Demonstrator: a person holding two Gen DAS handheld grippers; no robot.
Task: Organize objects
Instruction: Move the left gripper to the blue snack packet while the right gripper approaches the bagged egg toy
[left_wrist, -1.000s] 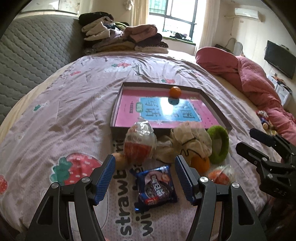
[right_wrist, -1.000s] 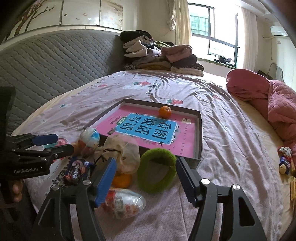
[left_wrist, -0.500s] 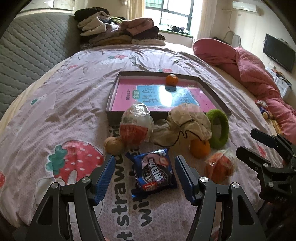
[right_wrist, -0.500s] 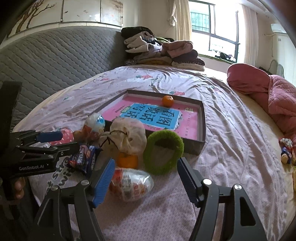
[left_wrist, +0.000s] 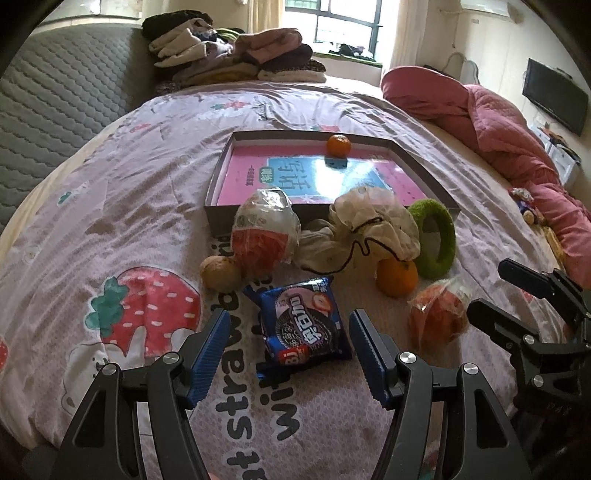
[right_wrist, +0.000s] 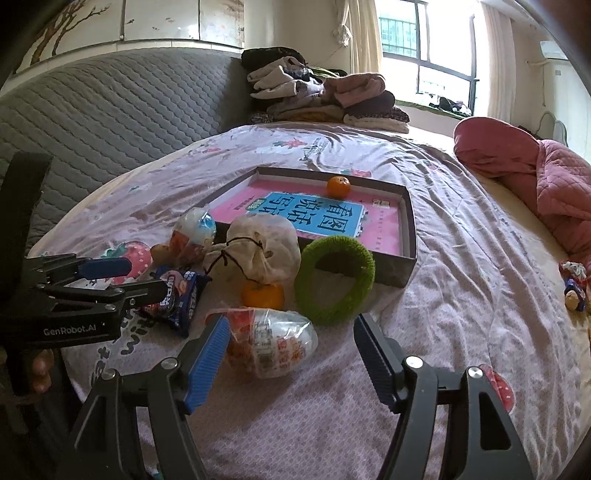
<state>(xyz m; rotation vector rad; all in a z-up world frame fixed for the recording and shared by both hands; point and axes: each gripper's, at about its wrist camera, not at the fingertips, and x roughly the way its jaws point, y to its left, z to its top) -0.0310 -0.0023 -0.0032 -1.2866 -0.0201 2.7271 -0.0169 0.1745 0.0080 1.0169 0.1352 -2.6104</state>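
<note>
A shallow grey box (left_wrist: 218, 221) (right_wrist: 406, 236) with a pink book inside lies on the bed, one orange (left_wrist: 338, 145) (right_wrist: 338, 186) in its far corner. In front of it lie two wrapped egg toys (left_wrist: 264, 230) (right_wrist: 273, 343), a cloth pouch (left_wrist: 373, 225) (right_wrist: 258, 251), a green ring (left_wrist: 436, 236) (right_wrist: 336, 280), a loose orange (left_wrist: 397, 277) (right_wrist: 263, 294), a brown nut (left_wrist: 220, 272) and a blue cookie packet (left_wrist: 304, 323) (right_wrist: 181, 295). My left gripper (left_wrist: 288, 332) is open, the packet just ahead between its fingers. My right gripper (right_wrist: 291, 338) is open around the nearer egg toy, not pressing it.
Folded clothes (left_wrist: 236, 55) are piled at the bed's far end by the grey headboard (right_wrist: 110, 110). A pink quilt (left_wrist: 498, 122) lies bunched along the right side, with a small toy (right_wrist: 574, 284) near it. A person's fingers (right_wrist: 38, 373) show at the left gripper's handle.
Both views have drawn back and tilted down a little, so the objects sit higher and farther from the fingers. The right gripper's jaws stand slightly wider. Nothing was picked up.
</note>
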